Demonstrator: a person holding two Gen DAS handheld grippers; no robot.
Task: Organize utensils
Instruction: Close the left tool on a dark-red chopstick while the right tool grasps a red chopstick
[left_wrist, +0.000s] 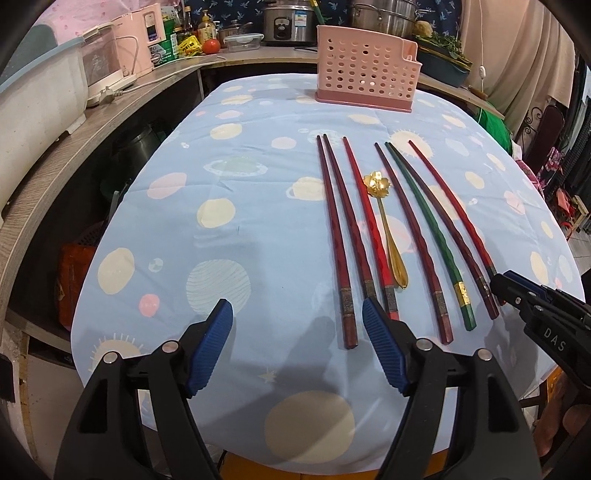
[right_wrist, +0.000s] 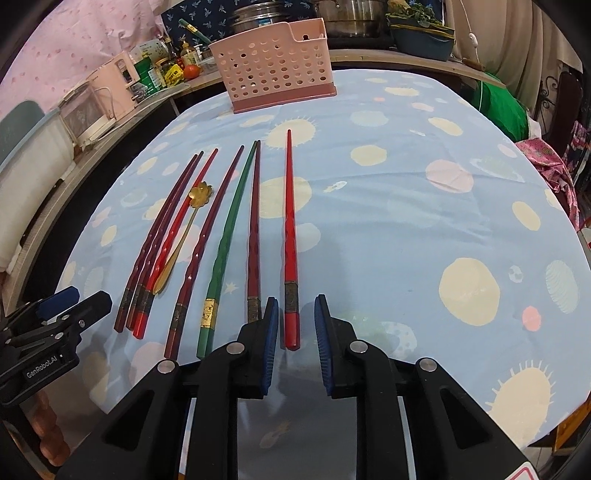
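Observation:
Several chopsticks lie side by side on the blue patterned tablecloth (left_wrist: 258, 206), most dark red, one green (left_wrist: 424, 229) (right_wrist: 225, 243). A gold flower-bowl spoon (left_wrist: 388, 229) (right_wrist: 181, 236) lies among them. A pink perforated utensil holder (left_wrist: 365, 70) (right_wrist: 277, 70) stands at the table's far side. My left gripper (left_wrist: 297, 343) is open and empty, near the chopsticks' handle ends. My right gripper (right_wrist: 295, 332) is open, its fingers on either side of the handle end of the bright red chopstick (right_wrist: 290, 240), not gripping it. Each gripper shows in the other's view: the right one (left_wrist: 524, 295), the left one (right_wrist: 59, 306).
A curved wooden counter (left_wrist: 110, 107) runs along the left and back with appliances, bottles, a tomato (left_wrist: 211, 45), a rice cooker (left_wrist: 288, 22) and steel pots. A green object (right_wrist: 502, 107) and pink cloth (right_wrist: 554, 166) sit off the table's right edge.

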